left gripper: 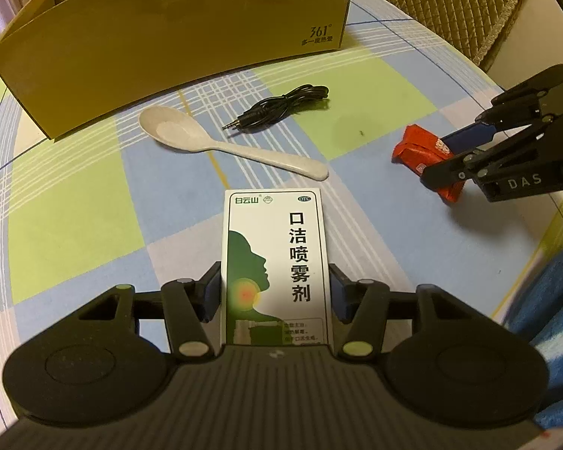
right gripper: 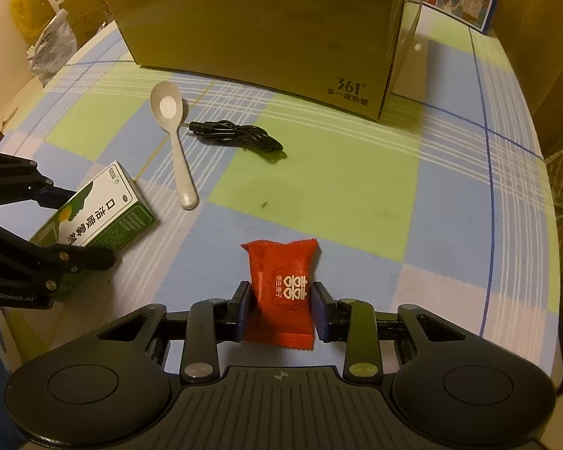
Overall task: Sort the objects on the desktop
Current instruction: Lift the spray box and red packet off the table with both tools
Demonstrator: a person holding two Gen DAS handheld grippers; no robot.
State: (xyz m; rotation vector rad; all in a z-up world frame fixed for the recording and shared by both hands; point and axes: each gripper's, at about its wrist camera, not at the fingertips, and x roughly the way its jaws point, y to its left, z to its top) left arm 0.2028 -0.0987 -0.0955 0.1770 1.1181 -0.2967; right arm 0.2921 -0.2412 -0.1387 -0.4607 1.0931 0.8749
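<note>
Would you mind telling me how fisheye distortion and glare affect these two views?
Left wrist view: the cardboard box bows strongly and the corners vignette black; no glare on the medicine box. Right wrist view: a bright highlight sits in the spoon bowl; the table edges curve.

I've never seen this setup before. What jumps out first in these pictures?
Two black tools dominate the near edge: the left tool grips a white-and-green medicine box, and the right tool grips a red candy packet. Behind them on the checked tablecloth lie a pale spoon and a black cable, before a big cardboard box.
</note>
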